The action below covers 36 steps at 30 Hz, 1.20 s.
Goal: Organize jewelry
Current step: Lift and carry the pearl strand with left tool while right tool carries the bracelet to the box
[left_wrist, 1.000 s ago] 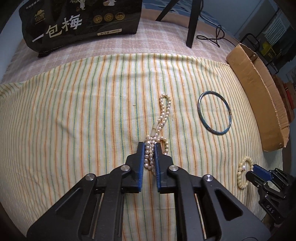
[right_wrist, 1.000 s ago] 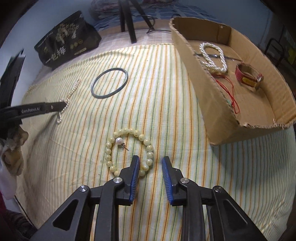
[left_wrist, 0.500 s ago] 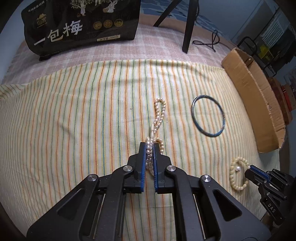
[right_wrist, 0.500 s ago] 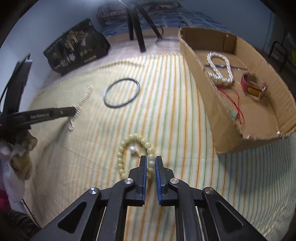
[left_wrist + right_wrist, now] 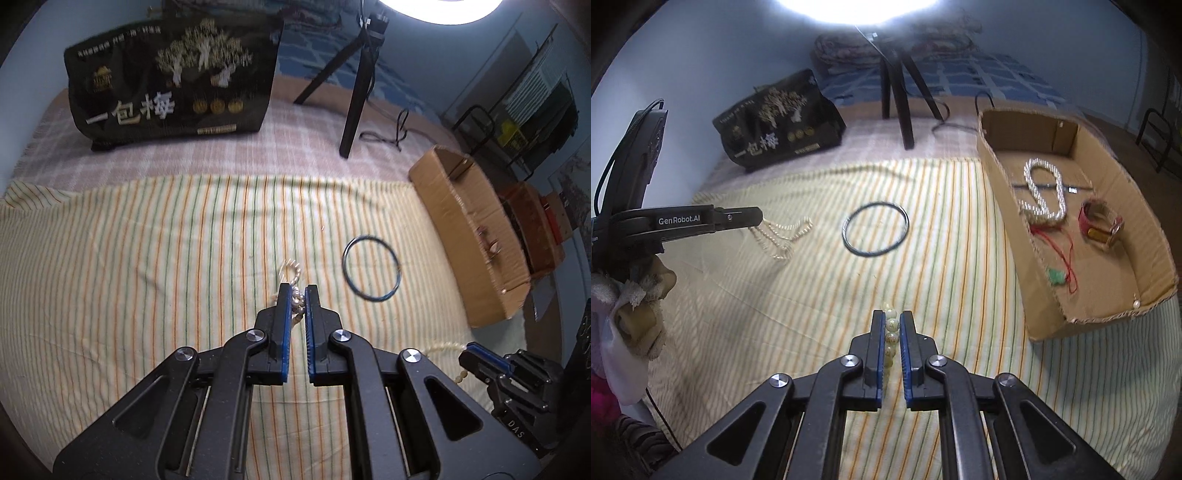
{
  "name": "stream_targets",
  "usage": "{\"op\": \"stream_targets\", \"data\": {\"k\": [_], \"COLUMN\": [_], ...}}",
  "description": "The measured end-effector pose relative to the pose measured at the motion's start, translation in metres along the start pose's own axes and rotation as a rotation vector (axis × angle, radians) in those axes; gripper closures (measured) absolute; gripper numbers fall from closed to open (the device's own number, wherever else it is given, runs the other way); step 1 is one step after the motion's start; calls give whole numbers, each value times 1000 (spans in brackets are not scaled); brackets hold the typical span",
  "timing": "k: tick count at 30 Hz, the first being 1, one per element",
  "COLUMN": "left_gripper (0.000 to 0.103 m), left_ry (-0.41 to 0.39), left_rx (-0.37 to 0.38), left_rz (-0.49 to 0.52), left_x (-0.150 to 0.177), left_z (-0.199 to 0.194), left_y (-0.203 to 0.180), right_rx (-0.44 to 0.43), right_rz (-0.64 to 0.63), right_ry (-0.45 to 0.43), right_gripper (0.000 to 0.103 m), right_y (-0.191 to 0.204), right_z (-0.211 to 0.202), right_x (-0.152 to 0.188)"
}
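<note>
Your right gripper (image 5: 891,334) points steeply down at the striped cloth (image 5: 812,295); jaws pinched on the bead bracelet (image 5: 892,332), which runs in a row between the blue pads. In the left view the same bracelet (image 5: 447,347) trails out from that gripper (image 5: 471,356), clear of the cloth.

Your left gripper (image 5: 297,299) has the same downward tilt; jaws pressed onto the pearl strand (image 5: 295,291), a loop of it poking out past the tips. In the right view the strand (image 5: 783,236) hangs from the tips in a slack loop, its low end near or on the cloth; contact not resolvable.

Beyond both grippers: dark bangle (image 5: 874,229) flat on the cloth, well apart from either.

Right of it: cardboard box (image 5: 1004,177) on the bed, holding a white bead chain (image 5: 1043,192), red cord with green pendant (image 5: 1058,275), red bracelet (image 5: 1100,223).

Far: black bag (image 5: 173,81) and tripod (image 5: 354,96) on the checked blanket (image 5: 221,155).
</note>
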<state>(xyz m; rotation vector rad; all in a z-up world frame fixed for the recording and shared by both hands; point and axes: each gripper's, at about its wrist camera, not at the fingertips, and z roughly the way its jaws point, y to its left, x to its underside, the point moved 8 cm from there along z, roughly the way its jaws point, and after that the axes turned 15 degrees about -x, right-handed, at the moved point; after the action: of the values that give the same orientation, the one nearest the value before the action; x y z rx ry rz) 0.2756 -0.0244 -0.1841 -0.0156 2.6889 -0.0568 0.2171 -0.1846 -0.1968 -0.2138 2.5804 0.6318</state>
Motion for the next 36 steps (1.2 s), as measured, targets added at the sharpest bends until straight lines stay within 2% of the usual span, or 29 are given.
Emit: {"op": "stream_targets", "data": {"k": [10, 18, 24, 36], "left_gripper": [99, 99, 99, 99], "left_ry": [-92, -131, -149, -181], "left_rx": [50, 84, 105, 150], "left_rz": [-25, -13, 28, 101], "left_x": [-17, -21, -18, -21], "left_z": [-44, -67, -78, -91], "left_y": [-7, -21, -43, -98], "right_rx": [-38, -45, -22, 47], "right_rz": [-15, -33, -8, 106], "right_ry": [-69, -123, -182, -290], "right_gripper": [98, 98, 98, 98], "right_y": [15, 16, -7, -78], "right_z": [-26, -49, -73, -127], "right_x": [-15, -26, -36, -49]}}
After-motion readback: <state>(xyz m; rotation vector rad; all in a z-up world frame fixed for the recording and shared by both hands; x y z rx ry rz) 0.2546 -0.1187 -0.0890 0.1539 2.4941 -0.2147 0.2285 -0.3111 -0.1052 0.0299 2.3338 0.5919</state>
